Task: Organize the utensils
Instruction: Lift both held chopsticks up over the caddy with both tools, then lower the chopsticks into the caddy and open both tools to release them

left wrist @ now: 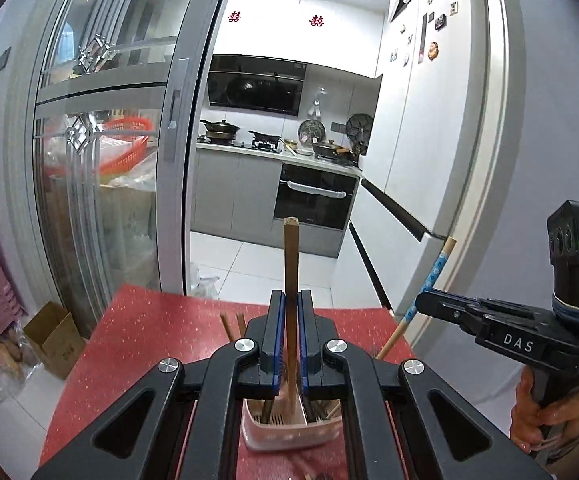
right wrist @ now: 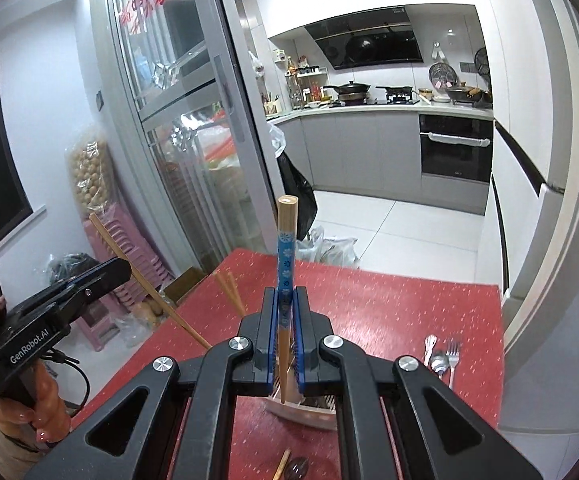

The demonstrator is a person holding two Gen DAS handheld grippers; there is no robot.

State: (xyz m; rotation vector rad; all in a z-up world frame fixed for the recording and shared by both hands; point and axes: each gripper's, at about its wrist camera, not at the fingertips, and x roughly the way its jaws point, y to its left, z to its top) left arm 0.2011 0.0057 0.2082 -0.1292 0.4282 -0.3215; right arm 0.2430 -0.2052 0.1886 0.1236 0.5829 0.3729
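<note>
My left gripper [left wrist: 291, 298] is shut on a plain brown chopstick [left wrist: 290, 256] that stands upright above the pink utensil holder [left wrist: 289, 434], its tip down near the holder. My right gripper [right wrist: 285, 294] is shut on a chopstick with a blue flowered band [right wrist: 286, 248], also upright, its tip over the same holder [right wrist: 309, 414]. In the left wrist view the right gripper [left wrist: 423, 300] shows at the right with its blue-banded chopstick [left wrist: 429, 280]. The left gripper [right wrist: 119, 270] and its brown chopstick [right wrist: 145, 280] appear at the left of the right wrist view.
The holder stands on a red speckled table [right wrist: 389, 304]. More chopsticks [right wrist: 229, 288] poke up from the holder. A spoon and a fork [right wrist: 443, 356] lie at the table's right. Another utensil [right wrist: 289, 468] lies near the front edge. A glass sliding door [left wrist: 109, 140] and the kitchen are beyond.
</note>
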